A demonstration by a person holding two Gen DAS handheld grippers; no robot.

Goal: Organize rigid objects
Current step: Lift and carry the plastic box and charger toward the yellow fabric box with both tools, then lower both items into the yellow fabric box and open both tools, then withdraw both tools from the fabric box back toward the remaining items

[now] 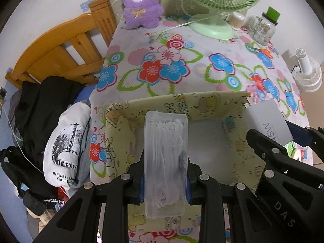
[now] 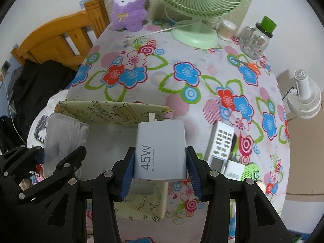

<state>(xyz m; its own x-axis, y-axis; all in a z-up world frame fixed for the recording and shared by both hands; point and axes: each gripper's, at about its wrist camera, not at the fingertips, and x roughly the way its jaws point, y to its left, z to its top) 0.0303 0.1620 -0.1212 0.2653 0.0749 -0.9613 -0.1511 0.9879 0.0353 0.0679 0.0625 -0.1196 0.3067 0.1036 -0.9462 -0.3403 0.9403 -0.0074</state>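
Note:
My left gripper (image 1: 165, 162) is shut on a clear plastic box of white floss picks (image 1: 165, 151), held above the open yellow cartoon-print storage box (image 1: 182, 103). My right gripper (image 2: 161, 154) is shut on a white 45W charger (image 2: 161, 147), prongs pointing away, over the right edge of the same yellow storage box (image 2: 113, 111). Each gripper shows in the other's view: the charger (image 1: 267, 119) at the right, the clear box (image 2: 64, 137) at the left. Inside the storage box lies a small roll of tape (image 1: 229, 124).
A flowered cloth (image 2: 192, 77) covers the table. On it stand a purple plush toy (image 2: 129, 6), a green fan (image 2: 194, 32) and a glass jar with a green lid (image 2: 256, 38). A white remote (image 2: 219, 143) and a small white-green device (image 2: 243, 171) lie right of the box. A wooden bed frame (image 1: 60, 48) and clothes (image 1: 64, 143) sit left.

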